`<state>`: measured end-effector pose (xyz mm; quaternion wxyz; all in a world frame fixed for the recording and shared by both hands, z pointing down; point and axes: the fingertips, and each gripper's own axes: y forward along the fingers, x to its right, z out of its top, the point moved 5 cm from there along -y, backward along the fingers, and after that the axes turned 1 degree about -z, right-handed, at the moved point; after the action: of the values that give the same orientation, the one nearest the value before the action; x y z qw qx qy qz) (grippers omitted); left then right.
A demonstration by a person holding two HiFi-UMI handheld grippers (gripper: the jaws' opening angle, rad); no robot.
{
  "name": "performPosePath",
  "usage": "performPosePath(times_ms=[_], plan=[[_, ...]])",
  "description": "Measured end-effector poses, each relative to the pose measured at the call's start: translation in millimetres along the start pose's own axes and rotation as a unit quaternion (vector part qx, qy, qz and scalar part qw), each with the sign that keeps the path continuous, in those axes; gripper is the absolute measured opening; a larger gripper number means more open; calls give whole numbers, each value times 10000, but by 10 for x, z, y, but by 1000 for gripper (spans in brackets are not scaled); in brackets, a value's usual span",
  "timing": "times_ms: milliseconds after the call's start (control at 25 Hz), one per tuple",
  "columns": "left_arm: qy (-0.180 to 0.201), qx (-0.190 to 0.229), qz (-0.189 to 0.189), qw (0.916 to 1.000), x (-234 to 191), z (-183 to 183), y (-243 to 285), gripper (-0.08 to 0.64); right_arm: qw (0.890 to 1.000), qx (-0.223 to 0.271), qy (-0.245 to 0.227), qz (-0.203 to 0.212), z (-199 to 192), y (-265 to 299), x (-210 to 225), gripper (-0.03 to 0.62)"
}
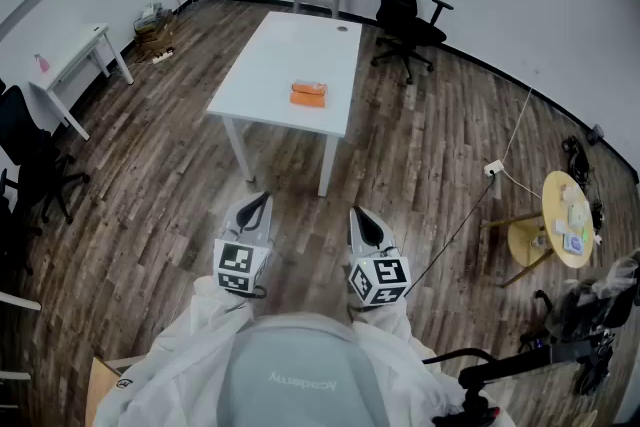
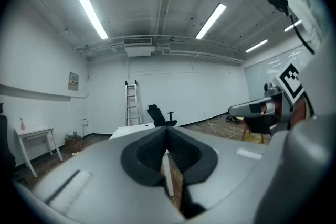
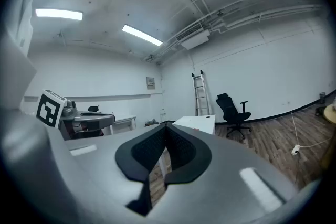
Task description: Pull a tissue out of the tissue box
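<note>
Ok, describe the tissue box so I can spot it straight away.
Find the white table in the middle of the wood floor. The tissue box sits on its nearer half, right of centre. It is the only orange thing there; the other is a small dark spot at the far edge.

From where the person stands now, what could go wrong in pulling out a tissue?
The tissue box sits unheld on the white table; a pull could drag or lift it whole.
The left gripper and right gripper both have jaws shut, so neither can take a tissue yet.
A cable crosses the floor nearby: trip risk.
</note>
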<state>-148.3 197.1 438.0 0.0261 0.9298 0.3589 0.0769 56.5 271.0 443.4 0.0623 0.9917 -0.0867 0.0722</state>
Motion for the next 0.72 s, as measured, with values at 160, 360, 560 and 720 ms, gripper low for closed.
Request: performPosePath(times_ms=[160, 360, 560, 720], plan=[[-20, 7, 41, 10000, 3, 0, 7, 0, 10000, -10, -15, 33, -6, 11, 8, 0], [11, -22, 50, 10000, 53, 8, 52, 0, 10000, -26, -20, 50, 4, 17, 70, 0], [81, -86, 113, 9999, 93, -61, 61, 0, 10000, -12, 72, 44, -1, 3, 155, 2], [74, -110, 180, 9997, 117, -86, 68, 0, 9999, -3, 58, 112, -5, 11, 196, 2]])
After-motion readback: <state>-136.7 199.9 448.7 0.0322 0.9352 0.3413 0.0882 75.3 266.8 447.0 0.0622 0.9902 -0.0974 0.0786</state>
